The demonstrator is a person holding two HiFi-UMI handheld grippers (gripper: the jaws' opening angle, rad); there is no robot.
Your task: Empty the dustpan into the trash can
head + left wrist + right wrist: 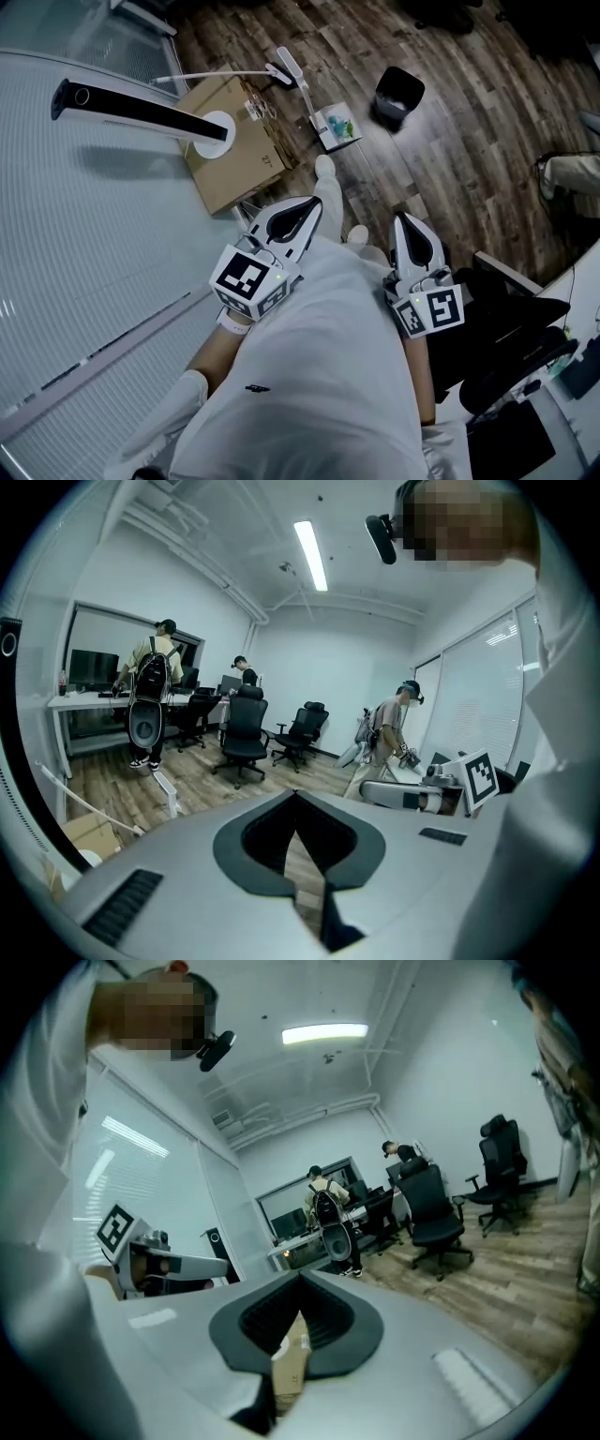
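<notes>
Both tools are pressed together and carry nothing: the left hand-held gripper (315, 202) and the right hand-held gripper (402, 218) hang close in front of my torso, well apart from the work. The dustpan (335, 127) stands on the wooden floor (450, 169) ahead of me, its long white handle (298, 80) leaning up and away, and the trash can (398, 94) sits near it to the right, not touching. To do this well I would spread one tool's jaws before reaching, take the handle high enough to keep the pan level on the way over, bring the pan's lip above the can's mouth, and only then tip it slowly so nothing spills. A cardboard box (230, 141) lies just left of the pan, so I would swing right, away from it. What the pan holds is hard to make out: I see only greenish and pale specks. The can's inside is dark and I cannot tell how full it is. Neither gripper view shows the pan or the can; both look across the room at chairs and people. My own shirt (328, 375) covers the floor nearest me.
</notes>
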